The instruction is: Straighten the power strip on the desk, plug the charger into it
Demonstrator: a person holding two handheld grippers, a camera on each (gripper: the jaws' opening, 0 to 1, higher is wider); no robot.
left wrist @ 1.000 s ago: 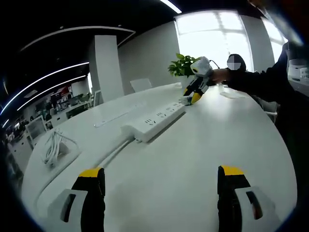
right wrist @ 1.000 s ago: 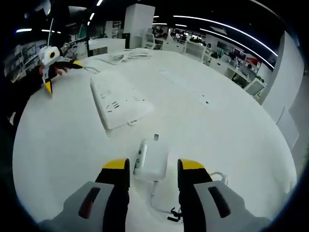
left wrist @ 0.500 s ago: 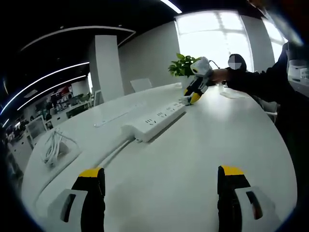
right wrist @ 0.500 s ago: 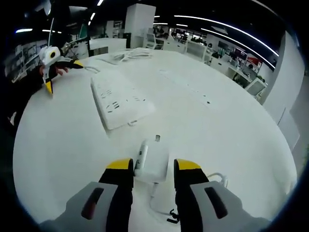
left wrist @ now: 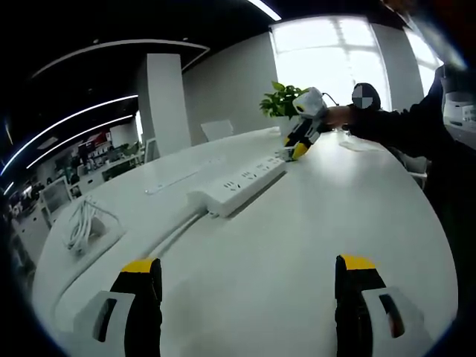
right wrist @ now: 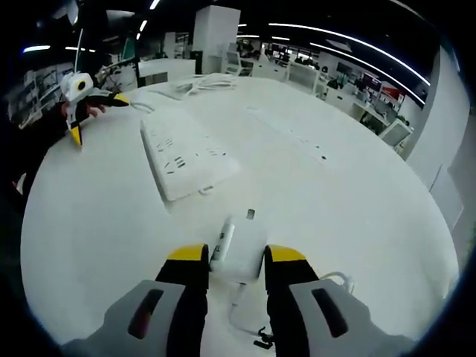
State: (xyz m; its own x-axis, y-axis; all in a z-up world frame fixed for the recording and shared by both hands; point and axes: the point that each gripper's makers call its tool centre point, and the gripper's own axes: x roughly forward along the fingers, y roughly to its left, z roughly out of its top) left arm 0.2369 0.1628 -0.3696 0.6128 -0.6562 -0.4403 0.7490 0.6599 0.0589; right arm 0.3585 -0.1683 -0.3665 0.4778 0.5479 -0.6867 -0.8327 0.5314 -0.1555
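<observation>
Right gripper view: the right gripper [right wrist: 236,260] is standing low over the white desk [right wrist: 357,201], its two yellow-tipped jaws closed in against the sides of the white charger [right wrist: 239,239]. The charger is sitting between the jaws, its metal prongs pointing away from the camera toward the power strip [right wrist: 186,152]. Whether the charger is resting on the desk or lifted clear cannot be told. A thin white cable [right wrist: 253,327] is trailing from the charger's near end, down between the jaws. The power strip is lying flat on the desk beyond the charger and apart from it, sockets facing up, running away toward the upper left. The left gripper [right wrist: 83,104] is showing at the far left, held in a hand, near the strip's far end.

Left gripper view: the left gripper's [left wrist: 249,279] own jaws are standing wide apart with bare desk between them, holding and touching nothing. The power strip [left wrist: 239,183] is lying ahead on the desk [left wrist: 297,245], its thick white cord [left wrist: 175,232] running back toward the camera. The right gripper [left wrist: 301,134] is showing at the strip's far end. A coiled white cable [left wrist: 83,223] is lying at the left.
</observation>
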